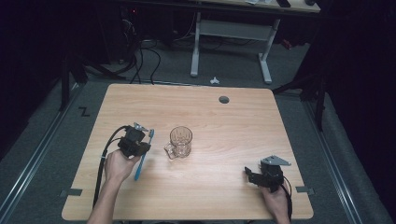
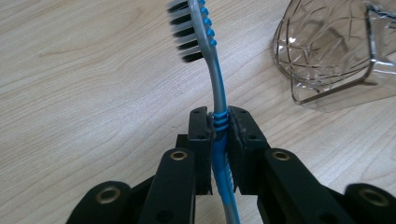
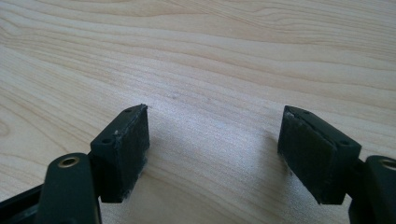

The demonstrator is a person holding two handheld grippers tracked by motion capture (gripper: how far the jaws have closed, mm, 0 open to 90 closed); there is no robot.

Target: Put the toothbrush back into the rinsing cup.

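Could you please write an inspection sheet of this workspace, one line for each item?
Surface: wooden table, light grain, round hole near the far edge.
Job's things: blue toothbrush, clamped at its handle, bristles pointing away; clear glass mug standing upright beside it.
Clutter: nothing seen.
Grippers: left gripper shut on the toothbrush; right gripper open, nothing between its jaws, over bare wood.
Cables: black cable trailing from the left gripper; more cables on the floor behind.
Surroundings: dark room, grey floor, white desk frame beyond the table.
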